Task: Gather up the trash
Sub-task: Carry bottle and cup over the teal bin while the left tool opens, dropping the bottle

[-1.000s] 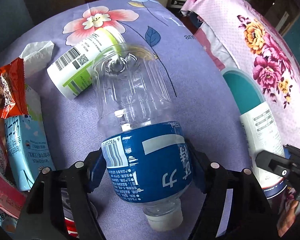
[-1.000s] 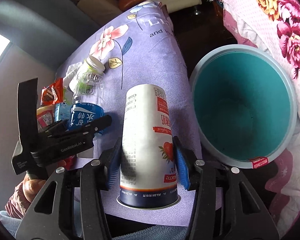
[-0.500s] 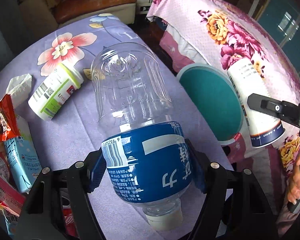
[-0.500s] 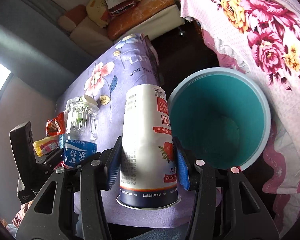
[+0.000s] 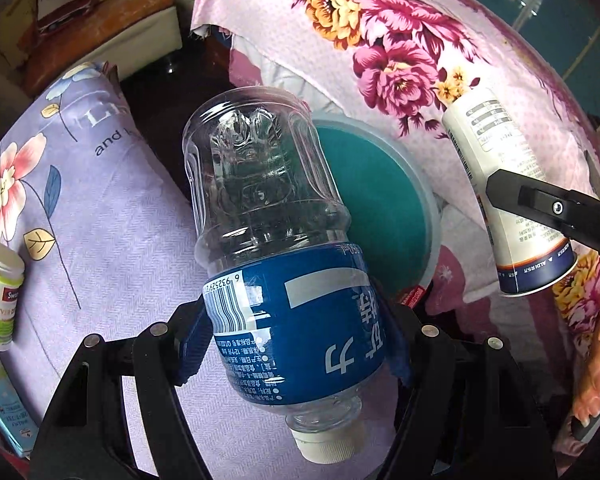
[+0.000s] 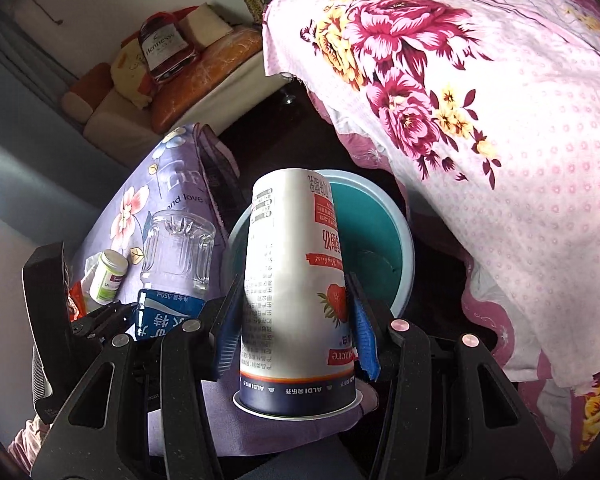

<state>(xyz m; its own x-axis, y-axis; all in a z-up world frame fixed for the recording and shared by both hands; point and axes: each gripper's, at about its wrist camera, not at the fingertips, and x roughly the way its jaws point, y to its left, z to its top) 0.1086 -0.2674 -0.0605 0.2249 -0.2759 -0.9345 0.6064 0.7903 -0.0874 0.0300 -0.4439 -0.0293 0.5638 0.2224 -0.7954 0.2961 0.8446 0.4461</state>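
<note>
Currently, left wrist view: left tool (image 5: 296,336) pinches a clear plastic water bottle (image 5: 276,248) across its blue label, cap toward the camera, base pointing out. Bottle is carried in the air, overlapping the near rim of the teal bin (image 5: 430,208). Judged step: transport to bin, both hands loaded. Bottle looks empty, uncrushed, white cap on. Right tool (image 5: 540,216) holds a yogurt cup (image 5: 508,200) to the right of the bin. A green-labelled supplement bottle (image 5: 0,300) lies on the lilac-clothed surface (image 5: 112,232), not yet collected.

Right wrist view: right tool (image 6: 294,332) clamps the yogurt cup (image 6: 292,280) upside down, strawberry print visible, wide mouth toward the camera. Teal bin (image 6: 404,264) sits just beyond it, on the floor beside the flowered bed (image 6: 500,140). Next move calls for centring each item over the opening, then spreading the fingers.
</note>
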